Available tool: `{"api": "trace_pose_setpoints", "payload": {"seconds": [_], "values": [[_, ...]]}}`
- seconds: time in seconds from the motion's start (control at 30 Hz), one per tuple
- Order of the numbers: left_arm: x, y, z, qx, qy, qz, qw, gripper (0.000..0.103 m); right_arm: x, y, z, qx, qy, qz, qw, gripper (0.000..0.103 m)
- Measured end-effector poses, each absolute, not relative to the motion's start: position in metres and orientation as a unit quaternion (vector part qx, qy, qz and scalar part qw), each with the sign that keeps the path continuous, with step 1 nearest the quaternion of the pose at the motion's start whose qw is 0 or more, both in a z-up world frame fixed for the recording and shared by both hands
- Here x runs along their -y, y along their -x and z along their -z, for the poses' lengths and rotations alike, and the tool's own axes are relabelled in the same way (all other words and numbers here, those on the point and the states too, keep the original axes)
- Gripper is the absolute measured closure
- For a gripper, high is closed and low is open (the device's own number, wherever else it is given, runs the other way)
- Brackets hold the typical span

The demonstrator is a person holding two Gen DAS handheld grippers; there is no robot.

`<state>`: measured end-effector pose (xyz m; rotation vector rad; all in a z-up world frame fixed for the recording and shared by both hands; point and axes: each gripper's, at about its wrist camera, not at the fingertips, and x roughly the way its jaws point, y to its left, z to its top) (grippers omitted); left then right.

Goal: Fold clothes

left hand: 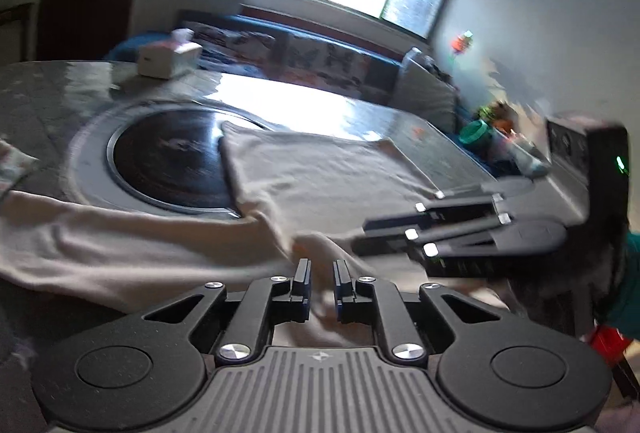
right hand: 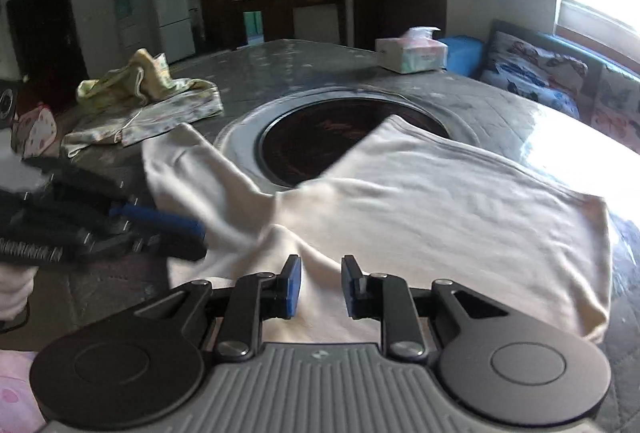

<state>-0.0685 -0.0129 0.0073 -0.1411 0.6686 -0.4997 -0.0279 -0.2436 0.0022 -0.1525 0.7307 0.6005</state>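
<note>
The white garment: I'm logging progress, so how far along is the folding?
Done: the white garment lies spread on the table, not yet folded. In hand: nothing; left gripper and right gripper hover open at its near edge. Left: every fold, plus the floral clothes.

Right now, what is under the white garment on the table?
The white garment lies on the grey table and covers the near edge of the round dark inset. The inset's far part shows bare. Anything beneath the rest of the cloth is hidden.
</note>
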Motion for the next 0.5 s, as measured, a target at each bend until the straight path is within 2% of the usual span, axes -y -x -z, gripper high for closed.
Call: {"api": "trace_pose_setpoints", "payload": {"seconds": [0.37,0.5], "values": [[0.03,0.066,0.006,-0.334,0.033,0.24,0.911,0.088,0.246,0.029,0.008,-0.364,0.068,-0.297,0.88,0.077],[0.03,0.071,0.003,-0.32,0.028,0.24,0.916,0.095,0.244,0.03,0.01,-0.366,0.07,-0.3,0.878,0.073]]}}
